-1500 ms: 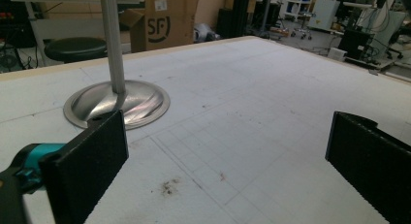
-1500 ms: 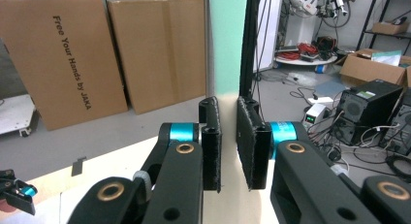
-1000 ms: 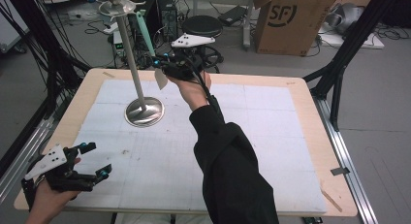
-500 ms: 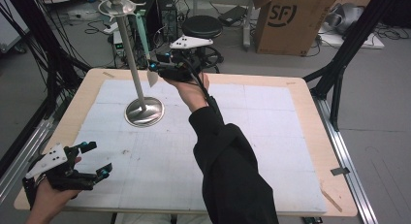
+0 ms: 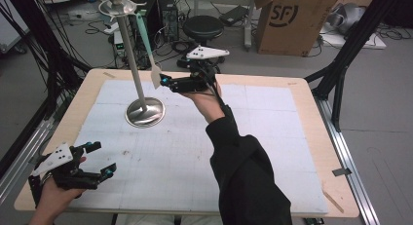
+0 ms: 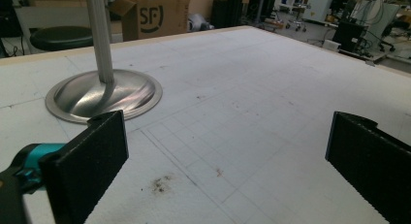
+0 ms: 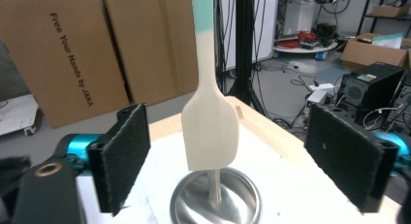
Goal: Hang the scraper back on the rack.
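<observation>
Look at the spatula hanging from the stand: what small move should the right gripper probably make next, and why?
Probably back away. The right gripper has just opened its jaws, its pads stand clear on either side of the spatula, which hangs on the stand.

The right gripper (image 5: 164, 82) was stretched forward, its fingers (image 7: 123, 153) just opened wide; the left gripper (image 5: 100, 158) rested open near the person.
</observation>
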`<state>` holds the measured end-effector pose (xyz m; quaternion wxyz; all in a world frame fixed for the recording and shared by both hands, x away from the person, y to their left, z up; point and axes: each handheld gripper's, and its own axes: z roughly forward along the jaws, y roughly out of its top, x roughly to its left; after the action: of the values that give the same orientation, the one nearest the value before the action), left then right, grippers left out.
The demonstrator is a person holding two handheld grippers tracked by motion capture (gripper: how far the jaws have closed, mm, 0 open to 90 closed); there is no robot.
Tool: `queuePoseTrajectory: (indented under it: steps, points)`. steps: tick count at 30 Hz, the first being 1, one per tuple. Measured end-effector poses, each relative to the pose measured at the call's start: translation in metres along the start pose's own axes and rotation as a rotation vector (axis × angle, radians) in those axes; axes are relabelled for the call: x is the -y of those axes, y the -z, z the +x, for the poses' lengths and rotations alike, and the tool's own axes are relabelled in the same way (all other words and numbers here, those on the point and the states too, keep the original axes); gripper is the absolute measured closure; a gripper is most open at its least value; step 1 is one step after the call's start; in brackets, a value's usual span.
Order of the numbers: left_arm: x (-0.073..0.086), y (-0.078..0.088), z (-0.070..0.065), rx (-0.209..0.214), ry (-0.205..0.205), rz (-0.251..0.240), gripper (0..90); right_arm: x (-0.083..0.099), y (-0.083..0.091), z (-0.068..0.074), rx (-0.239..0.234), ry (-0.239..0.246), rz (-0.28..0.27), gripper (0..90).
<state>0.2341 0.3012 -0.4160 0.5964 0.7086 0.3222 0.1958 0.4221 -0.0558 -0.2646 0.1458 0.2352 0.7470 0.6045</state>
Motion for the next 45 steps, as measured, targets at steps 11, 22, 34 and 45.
queuePoseTrajectory:
  steps: [11,22,34,45]
  points:
    - [-0.004,-0.017,-0.001,0.039,0.008,-0.019,2.1,0.038,0.051,-0.007,-0.039,-0.008,0.065,1.4]
    - [-0.007,-0.038,-0.001,0.071,0.005,-0.027,2.1,0.083,0.094,-0.011,-0.033,-0.002,0.051,0.1]
    - [-0.006,-0.046,0.002,0.066,0.010,-0.021,2.1,0.141,0.151,-0.001,0.047,0.023,0.066,0.2]
    - [-0.005,-0.049,0.003,0.072,0.029,-0.020,2.1,0.193,0.206,-0.008,0.124,-0.032,0.045,0.2]
